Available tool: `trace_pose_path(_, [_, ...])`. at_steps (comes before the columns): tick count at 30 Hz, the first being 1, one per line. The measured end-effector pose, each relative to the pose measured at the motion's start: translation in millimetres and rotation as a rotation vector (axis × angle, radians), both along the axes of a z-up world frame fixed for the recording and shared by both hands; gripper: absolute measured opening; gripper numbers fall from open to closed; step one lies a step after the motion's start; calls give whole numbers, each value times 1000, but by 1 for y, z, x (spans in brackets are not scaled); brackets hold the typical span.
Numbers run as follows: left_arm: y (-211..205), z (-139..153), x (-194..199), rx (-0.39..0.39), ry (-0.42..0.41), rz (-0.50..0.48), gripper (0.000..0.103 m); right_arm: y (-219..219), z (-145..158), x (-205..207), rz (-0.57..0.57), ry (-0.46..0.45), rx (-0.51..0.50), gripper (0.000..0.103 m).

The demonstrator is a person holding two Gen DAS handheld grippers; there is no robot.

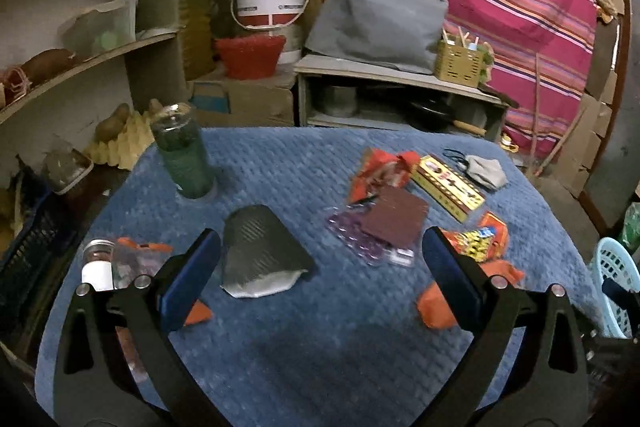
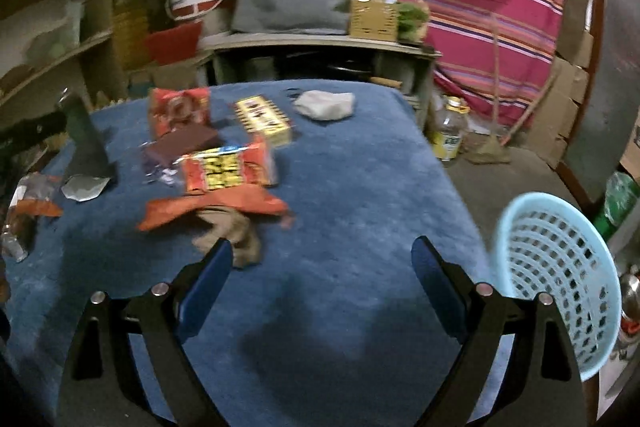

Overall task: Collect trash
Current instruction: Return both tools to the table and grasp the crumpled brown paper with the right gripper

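Note:
Trash lies on a blue cloth-covered table (image 1: 320, 327). A dark foil pouch (image 1: 260, 251) lies just ahead of my open, empty left gripper (image 1: 320, 263). Further right are a maroon packet (image 1: 396, 219), a red wrapper (image 1: 380, 171), a yellow box (image 1: 448, 187) and an orange snack wrapper (image 1: 484, 239). In the right wrist view my open, empty right gripper (image 2: 322, 267) hovers over bare cloth, with the orange snack wrapper (image 2: 228, 171) and a torn orange wrapper (image 2: 216, 207) ahead to the left. A light blue basket (image 2: 560, 291) stands off the table's right edge.
A green glass jar (image 1: 184, 151) stands at the far left of the table and a small white-labelled bottle (image 1: 96, 267) at the near left. A grey face mask (image 1: 484, 171) lies at the far right. Shelves, buckets and a striped cloth stand behind.

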State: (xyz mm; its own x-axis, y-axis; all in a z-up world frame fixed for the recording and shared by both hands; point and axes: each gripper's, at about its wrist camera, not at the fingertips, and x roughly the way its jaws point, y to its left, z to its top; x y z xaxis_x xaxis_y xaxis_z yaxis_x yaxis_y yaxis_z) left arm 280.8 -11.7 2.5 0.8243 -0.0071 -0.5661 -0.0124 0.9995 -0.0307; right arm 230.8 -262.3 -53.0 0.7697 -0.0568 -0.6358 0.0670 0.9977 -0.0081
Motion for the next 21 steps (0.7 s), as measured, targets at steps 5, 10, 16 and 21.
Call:
trace_pose_path(5, [18, -19, 10, -27, 28, 12, 97, 22, -17, 19, 28, 52, -2, 89])
trace_pose_path(10, [35, -40, 21, -37, 87, 47, 97, 33, -26, 33, 43, 69, -2, 88])
trace_pose_path(16, [45, -51, 39, -44, 110, 68, 97, 37, -37, 45, 55, 90, 21, 70])
trace_pose_path(21, [49, -60, 55, -25, 121, 91, 97, 50, -37, 45, 117, 70, 18, 39])
